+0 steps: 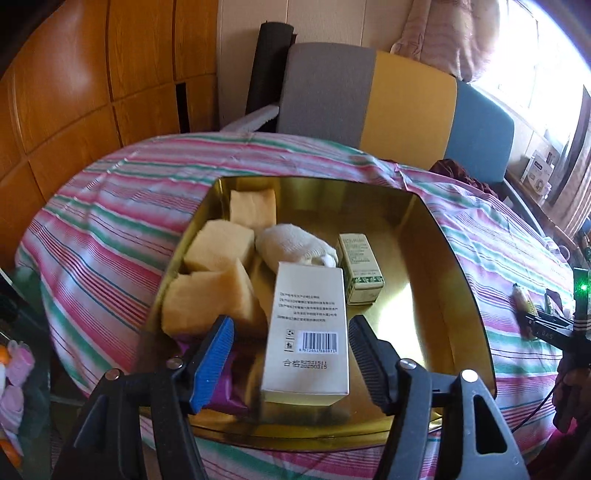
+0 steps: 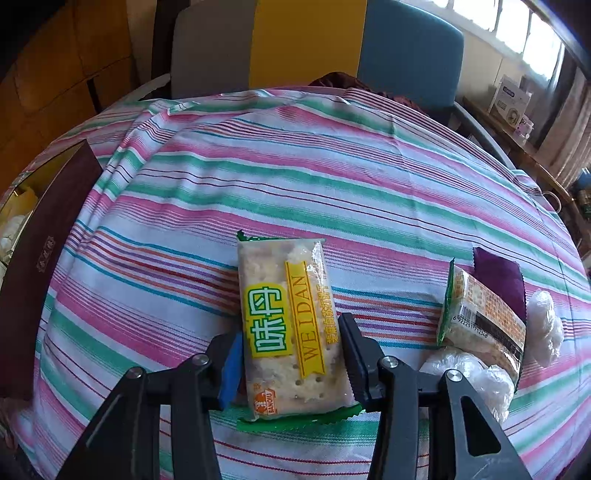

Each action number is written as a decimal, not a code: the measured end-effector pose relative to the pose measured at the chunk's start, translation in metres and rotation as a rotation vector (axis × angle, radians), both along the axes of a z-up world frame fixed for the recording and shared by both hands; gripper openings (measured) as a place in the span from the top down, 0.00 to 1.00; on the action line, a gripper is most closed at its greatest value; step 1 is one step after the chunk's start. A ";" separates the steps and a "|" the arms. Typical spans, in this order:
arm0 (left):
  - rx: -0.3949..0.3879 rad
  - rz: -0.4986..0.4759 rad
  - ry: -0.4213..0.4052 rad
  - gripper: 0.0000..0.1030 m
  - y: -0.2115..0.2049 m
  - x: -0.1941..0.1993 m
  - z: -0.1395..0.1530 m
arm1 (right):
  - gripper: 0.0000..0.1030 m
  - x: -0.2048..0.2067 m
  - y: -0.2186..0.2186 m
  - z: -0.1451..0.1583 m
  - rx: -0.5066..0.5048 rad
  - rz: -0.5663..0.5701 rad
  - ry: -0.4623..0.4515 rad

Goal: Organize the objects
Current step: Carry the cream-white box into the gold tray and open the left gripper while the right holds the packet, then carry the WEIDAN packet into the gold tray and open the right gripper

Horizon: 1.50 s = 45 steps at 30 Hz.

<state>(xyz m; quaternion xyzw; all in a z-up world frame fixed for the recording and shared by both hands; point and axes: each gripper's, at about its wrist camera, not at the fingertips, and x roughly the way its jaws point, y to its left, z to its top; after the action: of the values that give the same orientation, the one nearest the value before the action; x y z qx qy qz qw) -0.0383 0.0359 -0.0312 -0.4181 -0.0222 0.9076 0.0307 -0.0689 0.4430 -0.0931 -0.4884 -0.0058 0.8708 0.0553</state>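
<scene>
- Left gripper [image 1: 291, 354] hangs over the gold tray [image 1: 436, 258], jaws spread clear of the white box [image 1: 308, 332] lying inside between them.
- Sponges [image 1: 218, 245] and a small green box [image 1: 360, 267] sit farther in.
- Right gripper [image 2: 291, 363] pinches the cracker packet [image 2: 286, 321] on the striped cloth [image 2: 295, 166].

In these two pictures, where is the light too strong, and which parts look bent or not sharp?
Left wrist view: the window at upper right is blown out white, the gold tray mirrors its contents, and the table edge curves from the fisheye. Right wrist view: the window again glares, the striped cloth bulges like a dome, and the cracker packet stays sharp.
</scene>
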 end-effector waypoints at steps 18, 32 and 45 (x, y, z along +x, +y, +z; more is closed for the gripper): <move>-0.006 0.005 0.051 0.36 -0.005 0.017 0.017 | 0.54 0.025 -0.019 0.004 -0.051 -0.064 -0.015; -0.001 0.022 0.059 0.36 -0.014 0.022 0.018 | 0.54 0.013 -0.108 0.057 -0.229 0.115 0.051; 0.015 0.068 0.055 0.36 -0.037 0.026 0.009 | 0.54 -0.034 -0.237 0.085 -0.204 0.353 0.059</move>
<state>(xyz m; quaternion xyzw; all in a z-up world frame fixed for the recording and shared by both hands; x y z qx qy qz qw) -0.0122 -0.0009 -0.0217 -0.3919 -0.0426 0.9190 0.0036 -0.1030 0.2061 -0.0083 -0.4570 -0.0016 0.8771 -0.1477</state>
